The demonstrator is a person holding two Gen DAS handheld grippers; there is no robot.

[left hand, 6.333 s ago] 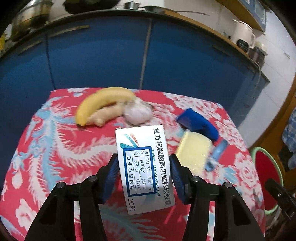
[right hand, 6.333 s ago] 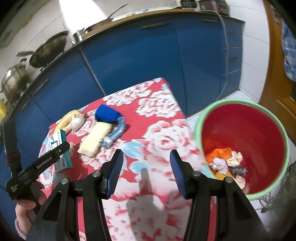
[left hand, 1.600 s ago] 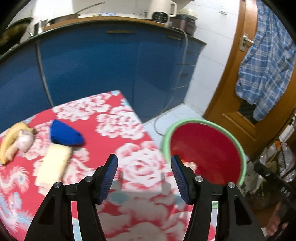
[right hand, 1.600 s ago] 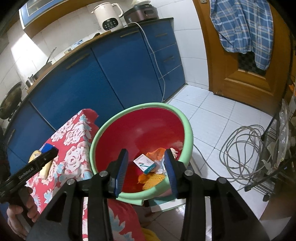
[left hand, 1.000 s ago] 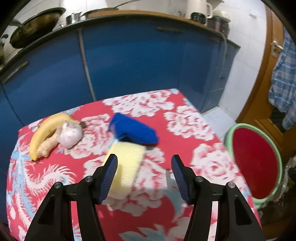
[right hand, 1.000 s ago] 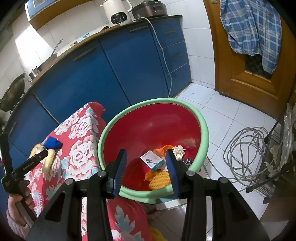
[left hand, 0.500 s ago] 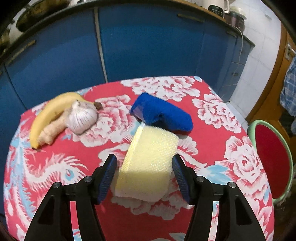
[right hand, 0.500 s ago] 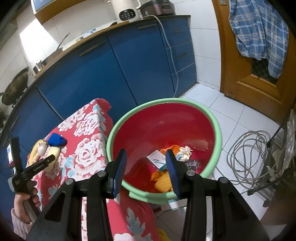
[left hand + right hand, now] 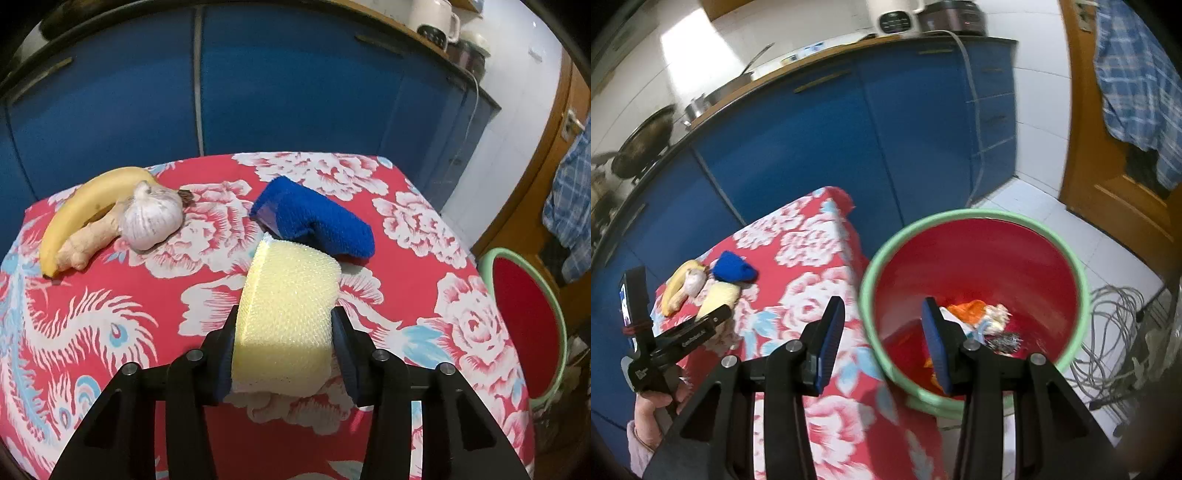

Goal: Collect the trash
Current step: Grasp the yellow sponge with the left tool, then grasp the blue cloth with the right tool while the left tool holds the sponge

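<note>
A pale yellow sponge (image 9: 288,314) lies on the red flowered tablecloth (image 9: 110,314). My left gripper (image 9: 284,332) has a jaw on each side of the sponge, touching or nearly touching it; the sponge still rests on the cloth. It also shows in the right wrist view (image 9: 718,299). My right gripper (image 9: 882,332) is open and empty, above the table's right edge beside the red bin with a green rim (image 9: 971,218). The bin holds a white medicine box, orange trash (image 9: 971,308) and other scraps.
A blue cloth (image 9: 314,218) lies just behind the sponge. A banana (image 9: 85,206), ginger (image 9: 88,240) and garlic (image 9: 151,218) sit at the table's back left. Blue cabinets (image 9: 258,92) stand behind. Cables (image 9: 1115,332) lie on the floor right of the bin.
My left gripper has moved in over the sponge and its jaws have narrowed around it. My right gripper has drifted left, from over the bin toward the table edge.
</note>
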